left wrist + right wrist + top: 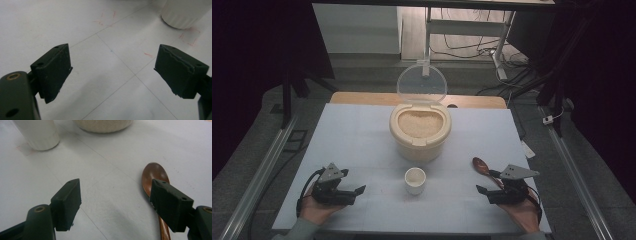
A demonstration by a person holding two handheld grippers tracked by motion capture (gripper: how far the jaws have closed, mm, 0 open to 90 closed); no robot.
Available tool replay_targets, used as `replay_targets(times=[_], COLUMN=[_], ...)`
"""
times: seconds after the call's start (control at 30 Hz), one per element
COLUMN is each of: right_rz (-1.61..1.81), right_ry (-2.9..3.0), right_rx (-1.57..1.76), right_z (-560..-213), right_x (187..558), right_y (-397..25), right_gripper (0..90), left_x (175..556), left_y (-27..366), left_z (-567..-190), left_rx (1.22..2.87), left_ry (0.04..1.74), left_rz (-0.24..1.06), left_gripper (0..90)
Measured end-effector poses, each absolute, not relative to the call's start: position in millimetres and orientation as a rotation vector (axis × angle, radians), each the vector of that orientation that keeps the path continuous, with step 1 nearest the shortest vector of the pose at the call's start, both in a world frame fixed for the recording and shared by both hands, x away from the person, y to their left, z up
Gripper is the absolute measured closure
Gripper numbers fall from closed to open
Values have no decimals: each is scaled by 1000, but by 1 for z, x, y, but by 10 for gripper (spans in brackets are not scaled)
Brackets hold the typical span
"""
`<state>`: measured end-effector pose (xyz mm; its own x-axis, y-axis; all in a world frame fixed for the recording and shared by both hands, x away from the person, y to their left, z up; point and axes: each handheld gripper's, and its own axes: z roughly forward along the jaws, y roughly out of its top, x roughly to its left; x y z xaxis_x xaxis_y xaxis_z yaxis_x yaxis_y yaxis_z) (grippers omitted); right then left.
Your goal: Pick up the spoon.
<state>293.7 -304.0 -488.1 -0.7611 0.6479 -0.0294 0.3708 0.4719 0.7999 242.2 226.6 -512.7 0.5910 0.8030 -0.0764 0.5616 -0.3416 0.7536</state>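
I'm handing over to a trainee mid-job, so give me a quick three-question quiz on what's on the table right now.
1. True or false: the lid of the rice container is shut.
2. Which gripper has the wooden spoon next to it? A) left gripper B) right gripper
3. Fill in: the small white cup stands between the person and the ____.

Key:
1. False: the clear lid stands raised, the rice exposed.
2. B: in the right gripper view the spoon lies on the table by one jaw, not gripped.
3. Rice container.
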Motion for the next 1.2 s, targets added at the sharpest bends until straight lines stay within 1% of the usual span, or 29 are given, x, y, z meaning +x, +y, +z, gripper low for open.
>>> replay_targets(times=[0.23, 0.77, 1.03, 1.2], right_rz=[1180, 1145, 1070, 966], right_ry=[2414, 2415, 2393, 2456], right_rx=[866, 889, 950, 986], right_z=[-489, -484, -455, -435], right_x=[294, 295, 301, 312], right_y=[-304, -303, -303, -300], right_gripper=[260, 292, 306, 305], left_x=[244, 248, 249, 251], left_y=[225, 223, 222, 223], left_z=[-514, -512, -514, -514], left_rx=[2071, 2072, 2095, 2091], left_ry=[1077, 1072, 1073, 1080], left_rz=[391, 369, 351, 338], left_gripper=[144, 138, 127, 124])
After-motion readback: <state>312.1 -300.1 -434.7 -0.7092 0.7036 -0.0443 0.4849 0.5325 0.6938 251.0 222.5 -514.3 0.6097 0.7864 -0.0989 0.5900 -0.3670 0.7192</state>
